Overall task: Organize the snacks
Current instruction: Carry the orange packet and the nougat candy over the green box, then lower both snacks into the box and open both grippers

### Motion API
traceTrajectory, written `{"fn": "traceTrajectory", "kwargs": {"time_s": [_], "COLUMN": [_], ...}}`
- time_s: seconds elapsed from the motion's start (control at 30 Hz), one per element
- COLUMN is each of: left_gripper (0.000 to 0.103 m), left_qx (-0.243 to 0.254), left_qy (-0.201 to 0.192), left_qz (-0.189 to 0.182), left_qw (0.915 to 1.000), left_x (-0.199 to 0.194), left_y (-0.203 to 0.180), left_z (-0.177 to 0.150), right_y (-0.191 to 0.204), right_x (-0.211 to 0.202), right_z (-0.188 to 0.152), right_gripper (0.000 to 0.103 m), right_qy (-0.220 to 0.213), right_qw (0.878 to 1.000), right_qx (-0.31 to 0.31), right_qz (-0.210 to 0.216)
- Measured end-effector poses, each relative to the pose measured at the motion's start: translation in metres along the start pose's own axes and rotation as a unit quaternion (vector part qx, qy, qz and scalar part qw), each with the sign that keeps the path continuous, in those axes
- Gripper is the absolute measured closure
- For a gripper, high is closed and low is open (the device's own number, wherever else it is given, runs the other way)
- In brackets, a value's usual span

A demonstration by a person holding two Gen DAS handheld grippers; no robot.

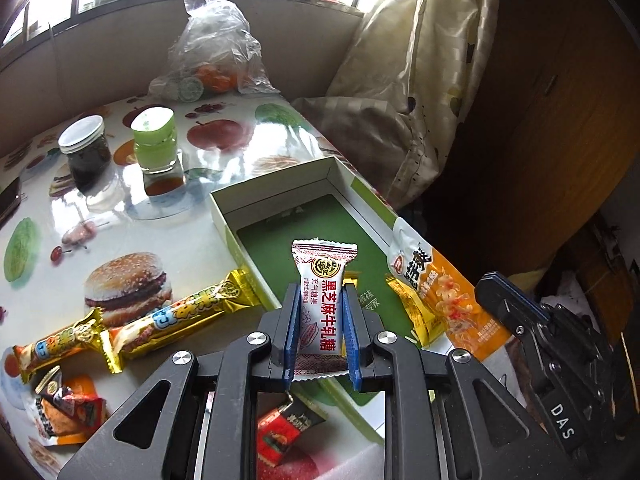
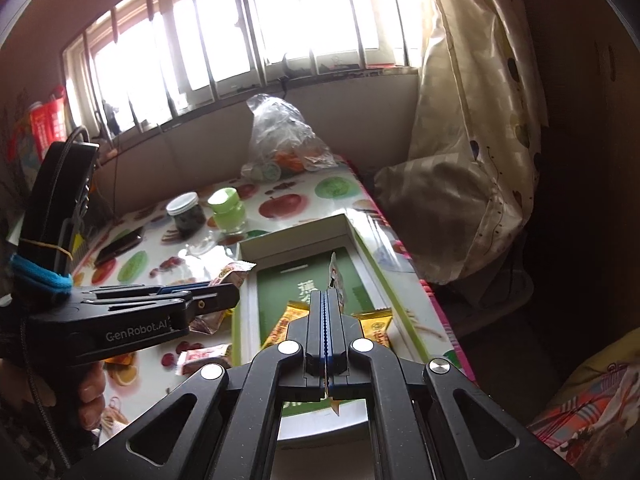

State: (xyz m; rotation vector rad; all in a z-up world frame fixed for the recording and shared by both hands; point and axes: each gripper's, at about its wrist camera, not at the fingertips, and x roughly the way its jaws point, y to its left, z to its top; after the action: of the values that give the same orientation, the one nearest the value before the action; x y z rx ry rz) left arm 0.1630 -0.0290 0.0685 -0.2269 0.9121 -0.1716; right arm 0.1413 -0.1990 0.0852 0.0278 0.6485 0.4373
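Note:
My left gripper is shut on a white nougat candy packet with red Chinese print, held upright above the near end of a shallow white box with a green floor. My right gripper is shut on an orange snack packet, seen edge-on in the right wrist view, held over the box's right side. Gold packets lie inside the box. Two gold candy bars lie on the table left of the box.
The fruit-print table holds a dark jar, a green-lidded jar, a plastic bag of fruit and a phone. Small red and orange snack packets lie near the front. Bedding lies off the right edge.

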Motion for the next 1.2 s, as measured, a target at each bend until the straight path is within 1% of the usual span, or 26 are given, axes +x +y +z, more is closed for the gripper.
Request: {"fn": "traceTrajectory", "kwargs": {"time_s": [0.17,0.7,1.2], "left_gripper": [0.082,0.082,0.082], "left_qx": [0.001,-0.004,-0.01], "left_qy": [0.015,0.043,0.054], "left_qz": [-0.007,0.0,-0.011], "left_qw": [0.9999,0.9991,0.9984], "left_x": [0.015,0.044,0.053], "left_y": [-0.002,-0.001,0.001], "left_z": [0.002,0.002,0.001], "right_y": [-0.003,-0.006,-0.007], "right_x": [0.012,0.034,0.045], "right_z": [-0.004,-0.015,-0.02], "right_gripper": [0.102,0.102,0.102], "right_qy": [0.012,0.039,0.051], "right_qw": [1.0,0.999,0.998], "right_qx": [0.0,0.012,0.023], "right_qz": [-0.007,0.003,0.01]}}
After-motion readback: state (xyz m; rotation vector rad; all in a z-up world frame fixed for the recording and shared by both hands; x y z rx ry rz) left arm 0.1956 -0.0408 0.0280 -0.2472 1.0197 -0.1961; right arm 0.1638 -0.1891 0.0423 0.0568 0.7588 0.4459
